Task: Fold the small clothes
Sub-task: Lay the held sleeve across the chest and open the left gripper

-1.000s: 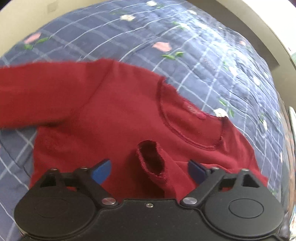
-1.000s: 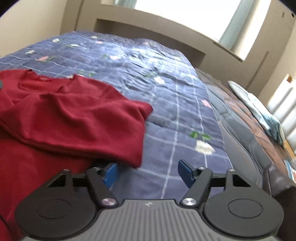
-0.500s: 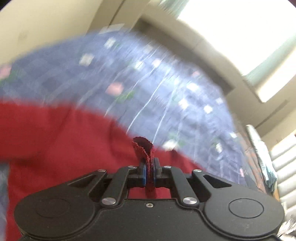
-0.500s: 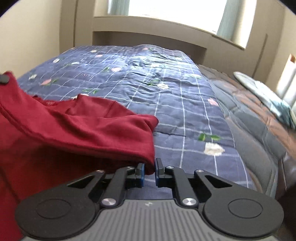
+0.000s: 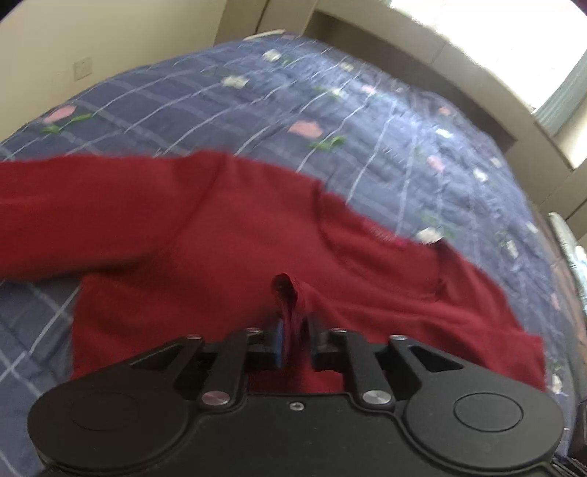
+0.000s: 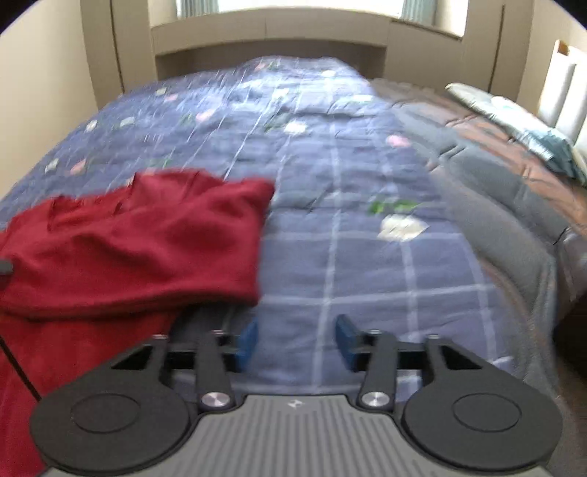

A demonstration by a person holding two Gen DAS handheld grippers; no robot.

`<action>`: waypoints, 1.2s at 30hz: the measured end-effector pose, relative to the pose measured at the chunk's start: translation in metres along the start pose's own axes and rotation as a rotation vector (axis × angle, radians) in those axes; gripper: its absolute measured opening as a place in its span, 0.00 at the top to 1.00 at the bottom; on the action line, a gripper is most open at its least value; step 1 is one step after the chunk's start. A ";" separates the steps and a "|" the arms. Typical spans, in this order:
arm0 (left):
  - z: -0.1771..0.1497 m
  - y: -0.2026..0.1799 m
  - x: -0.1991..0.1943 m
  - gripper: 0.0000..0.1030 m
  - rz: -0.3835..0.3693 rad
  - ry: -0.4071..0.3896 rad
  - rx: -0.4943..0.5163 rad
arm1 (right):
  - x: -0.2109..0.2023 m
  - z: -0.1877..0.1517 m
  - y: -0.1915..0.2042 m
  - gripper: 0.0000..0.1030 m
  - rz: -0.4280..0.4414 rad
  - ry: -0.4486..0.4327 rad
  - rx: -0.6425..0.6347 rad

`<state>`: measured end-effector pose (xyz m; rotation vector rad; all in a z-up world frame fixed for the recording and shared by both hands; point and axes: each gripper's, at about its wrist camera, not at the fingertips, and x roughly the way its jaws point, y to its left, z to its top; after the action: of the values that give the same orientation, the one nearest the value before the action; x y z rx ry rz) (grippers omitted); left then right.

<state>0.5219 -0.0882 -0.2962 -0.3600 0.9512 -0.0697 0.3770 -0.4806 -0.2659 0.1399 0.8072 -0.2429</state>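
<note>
Behind the bed (image 6: 367, 257) you have a beige headboard (image 6: 271, 40) and a bright window (image 5: 488, 33); a blue checked quilt (image 5: 256, 106) with small flowers covers the bed, and on its right side lie a brown-and-grey blanket (image 6: 488, 157) and a pale pillow (image 6: 513, 121).

Your red top (image 5: 220, 235) lies spread on the quilt; in the left view one sleeve (image 5: 73, 209) stretches off to the left, the neckline (image 5: 378, 242) sits toward the upper right, and the other sleeve is folded in across the body; its cuff (image 5: 288, 293) stands up just ahead of your left gripper (image 5: 292, 339). That gripper's jaws are nearly pressed together with the cuff pinched between the blue pads (image 5: 279, 341); a small gap shows on the right side of the fabric, and the picture is blurred there.

Your right gripper (image 6: 295, 339) hangs over bare quilt just beside the top's right edge; its jaws are spread apart, with nothing between the blue pads (image 6: 346, 339). In that view the top (image 6: 139, 242) lies to the left of the gripper, its folded edge ending close above the left finger (image 6: 247, 339) but not between the two; whether cloth touches that finger you cannot tell through the blur. At the far left edge of the right view a small dark part (image 6: 5, 266) pokes in against the red cloth.
</note>
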 end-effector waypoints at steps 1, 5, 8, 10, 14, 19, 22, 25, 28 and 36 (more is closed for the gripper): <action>-0.001 0.002 0.001 0.75 0.011 0.006 -0.006 | -0.001 0.007 -0.006 0.31 0.007 -0.017 0.016; -0.005 0.002 -0.003 0.56 0.016 0.000 -0.011 | 0.016 0.039 -0.016 0.19 0.081 -0.051 0.076; -0.006 0.000 -0.005 0.47 0.044 -0.002 -0.006 | 0.041 0.062 -0.011 0.16 0.157 -0.038 0.126; -0.008 -0.001 -0.008 0.34 0.066 -0.002 -0.005 | 0.058 0.072 -0.004 0.17 0.190 -0.025 0.166; -0.012 -0.002 -0.013 0.30 0.095 -0.001 0.008 | 0.093 0.078 0.009 0.47 0.199 0.045 0.195; -0.017 0.007 -0.006 0.30 0.108 0.037 -0.020 | 0.097 0.073 0.011 0.88 0.154 0.037 0.198; -0.017 0.007 -0.002 0.30 0.119 0.050 -0.009 | 0.099 0.069 0.007 0.89 0.129 0.044 0.196; -0.016 0.003 0.003 0.29 0.143 0.069 0.025 | 0.101 0.067 0.012 0.83 0.108 0.052 0.171; -0.016 -0.001 0.004 0.26 0.151 0.073 0.051 | 0.083 0.065 0.015 0.47 0.095 0.024 0.163; -0.014 0.020 -0.025 0.07 0.162 0.030 -0.109 | 0.044 0.031 0.042 0.05 0.019 0.068 0.021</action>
<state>0.4936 -0.0676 -0.2904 -0.3818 1.0131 0.1247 0.4395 -0.4538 -0.2752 0.1760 0.8703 -0.2293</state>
